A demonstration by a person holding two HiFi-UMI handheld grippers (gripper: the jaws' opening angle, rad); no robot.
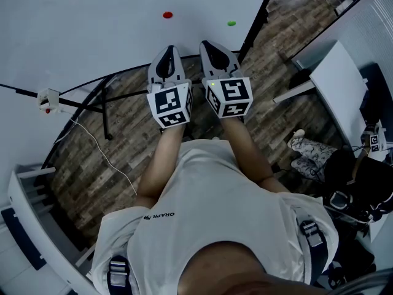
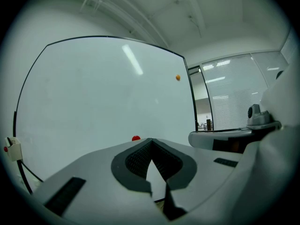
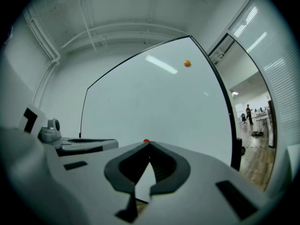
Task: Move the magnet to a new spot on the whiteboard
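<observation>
The left hand-held gripper (image 1: 169, 49) and right hand-held gripper (image 1: 207, 44) were both pressed together on nothing, held short of the whiteboard (image 1: 86, 35). The red magnet (image 1: 167, 15) clung straight ahead of the left tips, which fitted either a pickup to come or a finished placement. Only the head view showed the second magnet (image 1: 231, 23) as green; the gripper views made it orange, perhaps through a colour cast.
</observation>
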